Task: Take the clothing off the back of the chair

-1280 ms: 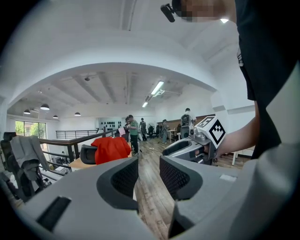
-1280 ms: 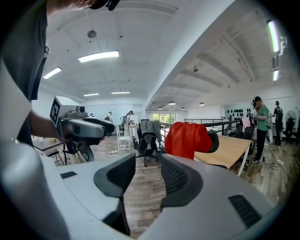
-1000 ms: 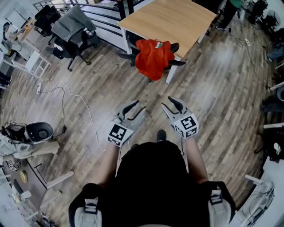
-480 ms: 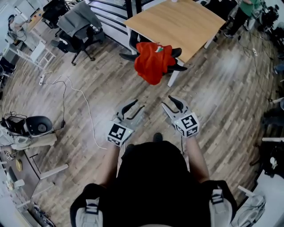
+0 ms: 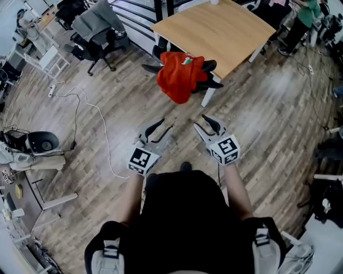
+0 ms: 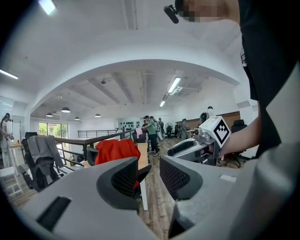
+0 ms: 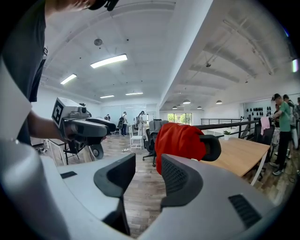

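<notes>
A light wooden table (image 5: 214,29) on white legs (image 5: 208,96) stands on a wood-plank floor (image 5: 268,118). Well to its left is a second black office chair (image 5: 102,48) with a grey garment (image 5: 94,21) draped over its back, and near that a small white rack (image 5: 45,61). A thin white cable (image 5: 99,128) snakes across the floor boards from that side. At the far left edge lies a round black and white device (image 5: 40,142). A person in a green top (image 5: 306,13) stands beyond the table's far corner. A dark railing (image 6: 93,137) runs behind the table, and strip lights (image 7: 108,61) hang on the white ceiling.
</notes>
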The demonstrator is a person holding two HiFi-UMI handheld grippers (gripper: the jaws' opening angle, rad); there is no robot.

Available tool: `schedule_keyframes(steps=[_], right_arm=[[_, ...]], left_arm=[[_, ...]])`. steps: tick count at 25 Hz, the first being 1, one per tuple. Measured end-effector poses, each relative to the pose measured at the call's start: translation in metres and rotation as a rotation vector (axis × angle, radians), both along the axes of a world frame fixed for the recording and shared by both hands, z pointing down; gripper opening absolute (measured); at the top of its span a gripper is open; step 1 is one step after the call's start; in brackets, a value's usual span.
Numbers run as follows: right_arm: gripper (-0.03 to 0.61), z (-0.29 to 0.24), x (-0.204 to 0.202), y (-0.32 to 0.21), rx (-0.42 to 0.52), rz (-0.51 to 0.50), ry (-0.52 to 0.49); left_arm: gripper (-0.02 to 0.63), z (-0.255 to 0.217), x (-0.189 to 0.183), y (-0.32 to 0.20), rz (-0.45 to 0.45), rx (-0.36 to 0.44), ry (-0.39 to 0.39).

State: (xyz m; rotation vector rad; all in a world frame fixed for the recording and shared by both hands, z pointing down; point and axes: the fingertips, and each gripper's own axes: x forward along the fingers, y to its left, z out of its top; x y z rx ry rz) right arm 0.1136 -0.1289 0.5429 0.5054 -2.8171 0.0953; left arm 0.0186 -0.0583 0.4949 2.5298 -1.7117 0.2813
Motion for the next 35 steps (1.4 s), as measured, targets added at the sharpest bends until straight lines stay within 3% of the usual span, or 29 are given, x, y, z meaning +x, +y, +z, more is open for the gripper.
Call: schedule_keyframes(steps=[16,35], right_arm=[[0.169,0.001,0.004,-0.009,-0.002,-0.030,-0.009],[0.170,0.014,-0.053,-0.064,-0.034,0.105,0.031]], left_arm=[[0.141,0.003,0.005,-0.002,-0.042,-0.025,0.011],[0.141,0.006,-0.075,-0.080,0.087,-0.042,0.003]])
